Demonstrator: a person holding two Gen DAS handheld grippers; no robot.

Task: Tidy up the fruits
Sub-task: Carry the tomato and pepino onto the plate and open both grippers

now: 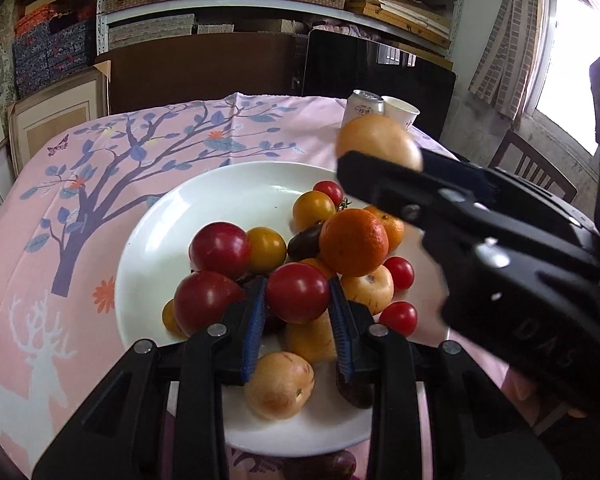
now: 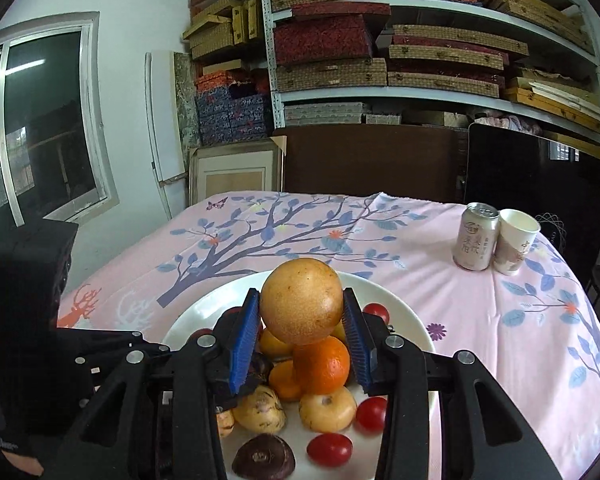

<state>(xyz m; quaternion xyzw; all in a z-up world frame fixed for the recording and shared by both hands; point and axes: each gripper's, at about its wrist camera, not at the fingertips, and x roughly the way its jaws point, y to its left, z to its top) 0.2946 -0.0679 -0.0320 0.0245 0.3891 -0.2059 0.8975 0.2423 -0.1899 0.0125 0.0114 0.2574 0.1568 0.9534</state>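
A white plate (image 1: 220, 184) on the pink tablecloth carries a heap of fruit: an orange (image 1: 354, 242), red and yellow tomatoes, pale yellow round fruits. My left gripper (image 1: 298, 285) is shut on a red tomato (image 1: 298, 294) over the middle of the heap. My right gripper (image 2: 300, 295) is shut on a large yellow-brown round fruit (image 2: 300, 300), held above the plate (image 2: 404, 308) and the orange (image 2: 322, 366). In the left wrist view that right gripper (image 1: 380, 168) reaches in from the right, with the large fruit (image 1: 376, 140) over the plate's far right rim.
A drink can (image 2: 474, 236) and a paper cup (image 2: 514, 240) stand at the table's far right corner. A wooden chair (image 1: 532, 164) is to the right of the table. Dark boards and loaded shelves stand behind it. The left gripper's black body (image 2: 32, 320) fills the lower left.
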